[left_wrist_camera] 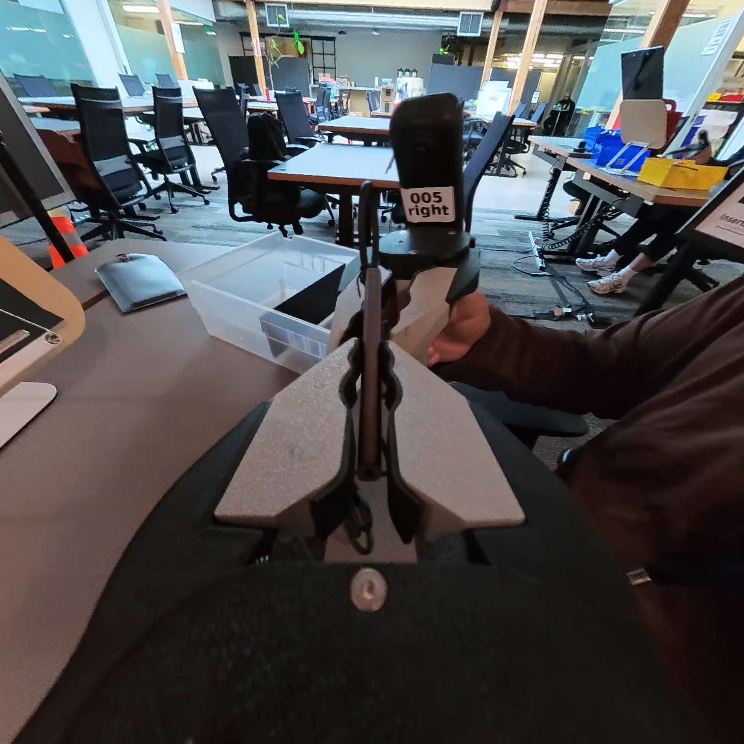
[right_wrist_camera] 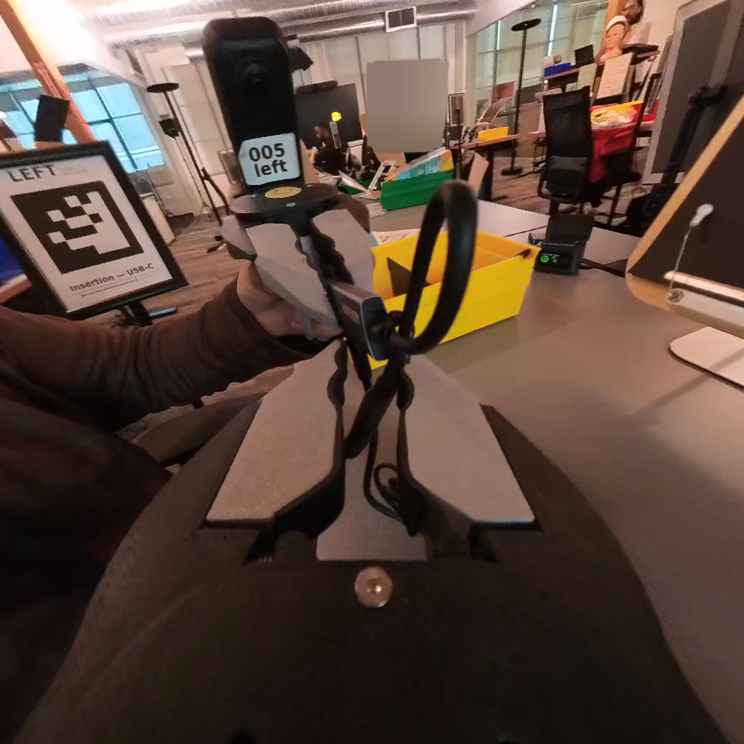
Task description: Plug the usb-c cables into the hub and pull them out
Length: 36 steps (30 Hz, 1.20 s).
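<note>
My left gripper is shut on a slim grey hub, seen edge-on between its fingers and held above the table. In the right wrist view the hub sticks out of the left gripper towards me. My right gripper is shut on a black usb-c cable just below the hub's end. The cable curls up in a thick loop and meets the hub's end face. The joint itself is hidden by knotted cable. The right gripper faces the left one.
A clear plastic bin and a black pouch lie on the brown table. A yellow bin, a small black device with a screen, a monitor foot and a framed marker sign show around it. Both grippers' tips are close together, under 4 cm apart.
</note>
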Each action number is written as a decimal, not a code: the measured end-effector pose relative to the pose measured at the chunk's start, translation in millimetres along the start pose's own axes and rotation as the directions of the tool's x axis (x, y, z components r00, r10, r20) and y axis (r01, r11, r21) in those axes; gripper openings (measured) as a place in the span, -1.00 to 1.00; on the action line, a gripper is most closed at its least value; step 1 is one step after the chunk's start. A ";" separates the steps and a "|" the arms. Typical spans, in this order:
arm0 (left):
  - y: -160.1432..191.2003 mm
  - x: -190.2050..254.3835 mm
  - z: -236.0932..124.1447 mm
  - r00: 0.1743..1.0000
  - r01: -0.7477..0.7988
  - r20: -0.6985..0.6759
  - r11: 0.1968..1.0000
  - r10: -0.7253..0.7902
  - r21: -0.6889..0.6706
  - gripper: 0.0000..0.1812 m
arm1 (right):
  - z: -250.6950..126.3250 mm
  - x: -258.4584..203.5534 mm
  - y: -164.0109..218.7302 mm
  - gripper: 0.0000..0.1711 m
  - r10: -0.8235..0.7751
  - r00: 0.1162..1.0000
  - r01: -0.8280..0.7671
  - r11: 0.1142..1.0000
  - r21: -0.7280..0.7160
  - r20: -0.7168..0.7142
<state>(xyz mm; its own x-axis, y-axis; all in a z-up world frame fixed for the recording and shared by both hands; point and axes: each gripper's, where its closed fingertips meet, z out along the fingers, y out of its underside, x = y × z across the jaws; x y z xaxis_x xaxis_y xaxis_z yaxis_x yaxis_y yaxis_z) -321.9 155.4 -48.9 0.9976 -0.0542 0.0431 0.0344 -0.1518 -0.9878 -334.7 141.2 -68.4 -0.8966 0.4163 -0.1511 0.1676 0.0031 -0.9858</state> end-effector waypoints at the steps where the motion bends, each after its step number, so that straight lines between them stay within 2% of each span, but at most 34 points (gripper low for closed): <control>1: 2.3 0.1 1.0 1.000 -0.001 -0.003 1.000 0.001 0.001 -0.93 | 0.2 -1.5 2.3 -0.82 0.006 1.000 -0.006 1.000 0.003 0.031; 4: 8.6 2.1 1.4 0.999 0.028 -0.040 1.000 -0.028 -0.001 -0.92 | 0.8 -7.3 8.9 -0.93 0.008 0.993 -0.008 1.000 -0.002 0.115; 6: 17.2 2.0 1.0 0.998 0.029 -0.052 0.998 -0.032 -0.053 -0.92 | 2.4 -7.7 17.1 -0.95 -0.007 0.991 0.013 0.999 -0.046 0.131; 8: 33.1 -0.4 1.9 0.999 -0.042 -0.024 0.984 0.038 -0.171 -0.92 | 5.6 -6.2 28.9 -0.95 -0.027 0.992 0.043 0.990 -0.133 0.120; 10: 40.3 -1.6 -0.3 0.985 -0.166 0.000 0.953 0.171 -0.254 -0.91 | 8.7 -5.6 36.3 -0.94 -0.053 0.993 0.073 0.976 -0.203 0.104; 12: 36.4 -1.2 -2.4 0.975 -0.207 0.019 0.941 0.220 -0.266 -0.92 | 9.1 -6.6 31.8 -0.93 -0.078 0.992 0.097 0.975 -0.202 0.096; 14: 28.0 2.1 -3.9 0.986 -0.159 0.018 0.966 0.166 -0.205 -0.92 | 8.1 -9.8 24.0 -0.94 -0.092 0.990 0.109 0.979 -0.174 0.104; 17: 20.9 6.1 -8.4 0.999 0.002 -0.033 0.998 -0.004 -0.069 -0.92 | 7.1 -15.9 12.6 -0.92 -0.112 0.985 0.123 0.989 -0.078 0.129; 20: 18.1 12.5 -13.2 0.976 0.185 -0.133 0.978 -0.172 0.092 -0.93 | 7.4 -25.2 9.5 -0.93 -0.051 0.979 0.055 0.998 -0.012 0.195; 24: 20.5 7.4 -16.5 0.971 0.230 -0.120 0.948 -0.208 0.222 -0.93 | 14.2 -23.7 12.8 -0.95 0.084 0.973 -0.090 0.996 0.019 0.213; 26: 20.3 6.4 -15.9 0.969 0.241 -0.109 0.940 -0.220 0.241 -0.93 | 16.4 -23.3 13.4 -0.96 0.138 0.965 -0.150 0.988 0.039 0.224; 31: 25.0 5.9 -13.7 0.979 0.198 -0.076 0.969 -0.188 0.149 -0.93 | 15.8 -21.7 19.7 -0.96 0.148 0.968 -0.153 0.988 0.008 0.203; 34: 29.1 1.1 -18.5 0.993 0.114 -0.016 0.993 -0.113 0.035 -0.93 | 19.0 -11.8 50.6 -0.96 0.060 0.991 -0.034 0.979 -0.202 0.123; 36: 29.8 2.6 -22.4 0.999 0.045 0.008 0.998 -0.045 -0.041 -0.92 | 19.7 -13.1 58.7 -0.96 0.026 0.990 0.014 0.960 -0.281 0.140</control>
<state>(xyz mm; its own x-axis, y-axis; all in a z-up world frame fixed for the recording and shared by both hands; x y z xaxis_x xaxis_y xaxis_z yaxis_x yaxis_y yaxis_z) -319.6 128.6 -74.9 0.9955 -0.0389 0.0863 0.0771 -0.1944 -0.9779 -321.2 118.0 -125.7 -0.9405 0.2845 -0.1857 0.2631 0.2641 -0.9279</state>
